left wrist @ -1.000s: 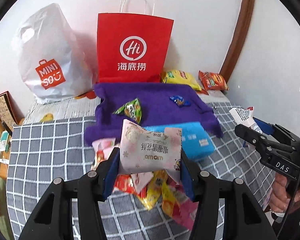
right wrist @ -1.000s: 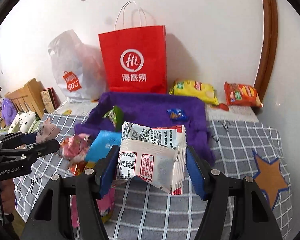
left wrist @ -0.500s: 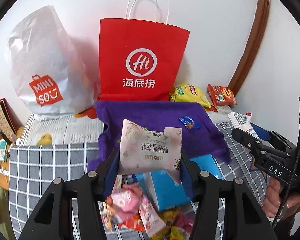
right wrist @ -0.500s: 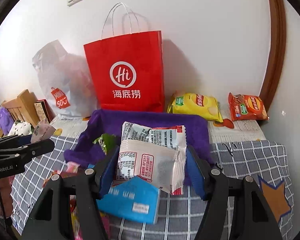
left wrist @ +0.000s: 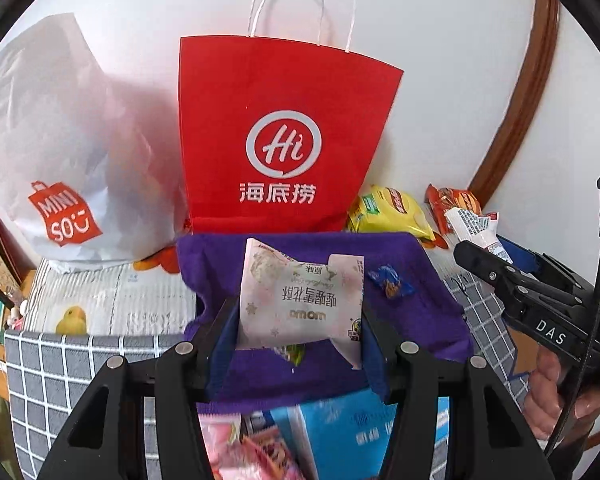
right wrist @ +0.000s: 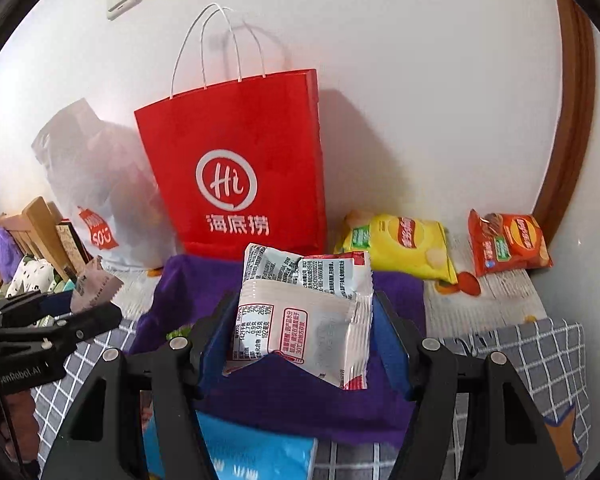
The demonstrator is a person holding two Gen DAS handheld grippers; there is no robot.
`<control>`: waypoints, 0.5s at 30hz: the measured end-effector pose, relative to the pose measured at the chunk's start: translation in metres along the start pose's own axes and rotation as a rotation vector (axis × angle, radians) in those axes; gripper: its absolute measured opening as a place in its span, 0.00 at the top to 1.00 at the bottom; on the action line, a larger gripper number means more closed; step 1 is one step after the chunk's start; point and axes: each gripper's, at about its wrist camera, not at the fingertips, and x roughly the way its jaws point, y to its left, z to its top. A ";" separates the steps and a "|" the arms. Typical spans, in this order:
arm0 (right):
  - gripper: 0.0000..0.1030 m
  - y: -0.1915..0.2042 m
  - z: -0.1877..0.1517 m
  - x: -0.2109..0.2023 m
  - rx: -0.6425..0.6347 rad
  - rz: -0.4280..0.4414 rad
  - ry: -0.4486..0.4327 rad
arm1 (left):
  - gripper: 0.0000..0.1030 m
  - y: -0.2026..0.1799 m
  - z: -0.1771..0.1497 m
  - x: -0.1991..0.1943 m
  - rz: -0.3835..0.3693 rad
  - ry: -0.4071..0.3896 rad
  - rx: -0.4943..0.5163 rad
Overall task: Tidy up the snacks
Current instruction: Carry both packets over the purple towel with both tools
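My left gripper (left wrist: 296,316) is shut on a pale pink snack packet (left wrist: 300,300) and holds it above the purple cloth (left wrist: 420,312), facing the red paper bag (left wrist: 284,136). My right gripper (right wrist: 304,320) is shut on a white and red snack packet (right wrist: 304,320), also above the purple cloth (right wrist: 292,400) and before the red bag (right wrist: 236,168). Each gripper shows in the other's view, the right one (left wrist: 500,264) at the right edge and the left one (right wrist: 68,312) at the left edge. A blue wrapped candy (left wrist: 390,282) lies on the cloth.
A white plastic bag (left wrist: 60,152) stands left of the red bag. A yellow chip bag (right wrist: 400,244) and an orange chip bag (right wrist: 508,244) lie by the wall at right. A blue packet (left wrist: 360,432) and pink snacks (left wrist: 236,448) lie near me on the checked cover (left wrist: 60,384).
Both grippers have moved forward and up toward the red bag with their packets still held. The loose snack pile has dropped to the bottom of the views.
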 end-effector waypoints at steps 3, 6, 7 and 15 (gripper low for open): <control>0.37 0.000 0.010 0.014 0.018 0.019 0.001 | 0.49 0.000 0.008 0.009 0.008 -0.006 -0.006; 0.37 0.002 0.019 0.024 0.022 0.028 0.004 | 0.49 0.002 0.015 0.017 0.020 -0.006 -0.007; 0.37 0.004 0.022 0.027 0.021 0.030 -0.001 | 0.49 0.003 0.018 0.020 0.023 -0.010 -0.008; 0.37 0.005 0.023 0.049 0.013 0.041 0.025 | 0.49 0.016 0.024 0.048 0.008 -0.022 -0.032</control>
